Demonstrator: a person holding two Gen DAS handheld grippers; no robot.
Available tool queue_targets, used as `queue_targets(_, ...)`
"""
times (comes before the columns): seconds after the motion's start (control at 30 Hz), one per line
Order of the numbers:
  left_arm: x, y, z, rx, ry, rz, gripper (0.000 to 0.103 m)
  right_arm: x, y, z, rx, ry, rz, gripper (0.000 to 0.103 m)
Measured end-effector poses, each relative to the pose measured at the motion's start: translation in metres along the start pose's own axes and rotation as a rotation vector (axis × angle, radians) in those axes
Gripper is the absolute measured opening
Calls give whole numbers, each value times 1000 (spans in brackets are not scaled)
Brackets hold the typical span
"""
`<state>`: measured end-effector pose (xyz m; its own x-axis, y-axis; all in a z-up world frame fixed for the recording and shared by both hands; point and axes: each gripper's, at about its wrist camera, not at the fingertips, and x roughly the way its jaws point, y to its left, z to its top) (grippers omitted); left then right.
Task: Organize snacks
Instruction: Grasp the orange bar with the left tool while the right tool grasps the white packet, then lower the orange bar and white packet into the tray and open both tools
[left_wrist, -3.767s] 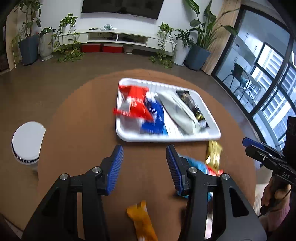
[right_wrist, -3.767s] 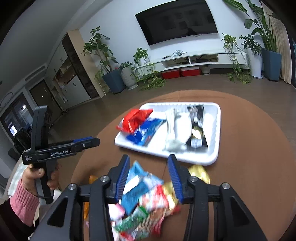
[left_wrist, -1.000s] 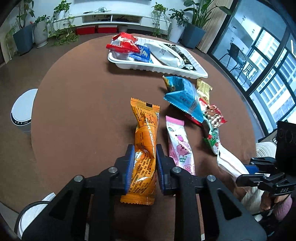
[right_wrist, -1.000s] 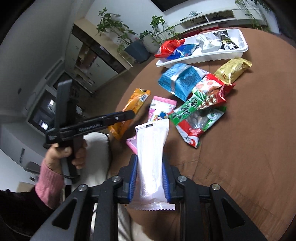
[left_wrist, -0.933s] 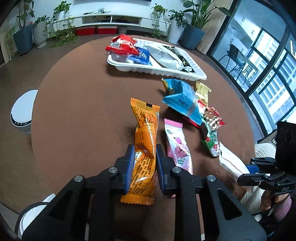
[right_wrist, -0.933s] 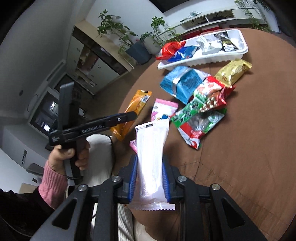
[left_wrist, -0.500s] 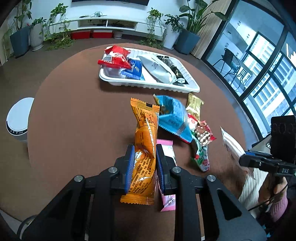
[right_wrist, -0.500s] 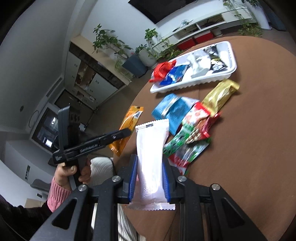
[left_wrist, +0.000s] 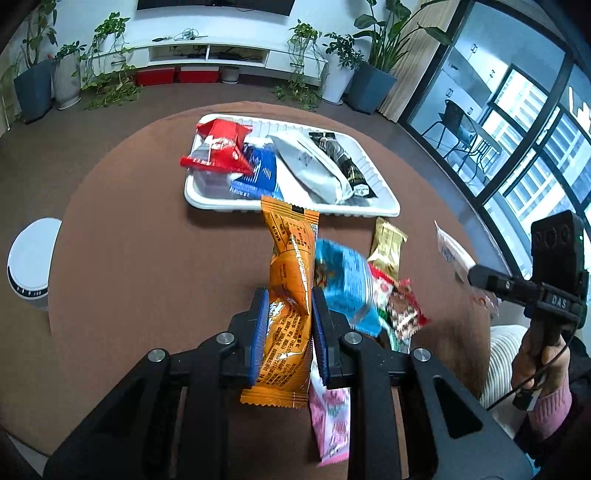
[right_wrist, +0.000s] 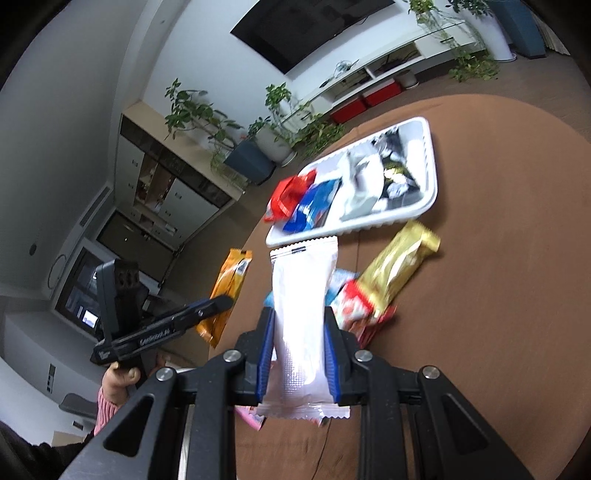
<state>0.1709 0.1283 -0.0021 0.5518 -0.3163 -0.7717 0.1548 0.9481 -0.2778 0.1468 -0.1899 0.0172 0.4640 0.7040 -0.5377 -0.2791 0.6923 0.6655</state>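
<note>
Left gripper (left_wrist: 287, 332) fingers clamping orange packet (left_wrist: 290, 295), right gripper (right_wrist: 297, 347) fingers clamping white packet (right_wrist: 303, 317), both lengthwise toward tray (left_wrist: 295, 213)

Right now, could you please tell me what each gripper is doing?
Left gripper: closed on the orange snack packet.
Right gripper: closed on the white snack packet.

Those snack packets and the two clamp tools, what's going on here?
A person is tidying snacks off a round table into a white tray. The left gripper is shut on an orange packet, the right gripper on a white packet, both lifted short of the tray. Four packets lie in the tray; blue, gold, red and pink ones wait on the table.
</note>
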Motion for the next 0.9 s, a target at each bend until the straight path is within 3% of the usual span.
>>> queue_targets(0.4,31,2,60,-15,16,-24,20,16,-27,60,24,-56,-78,27)
queue_targets(0.9,82,2,114,-15,53,13,21,57,-53,112,22,-79,-166,27)
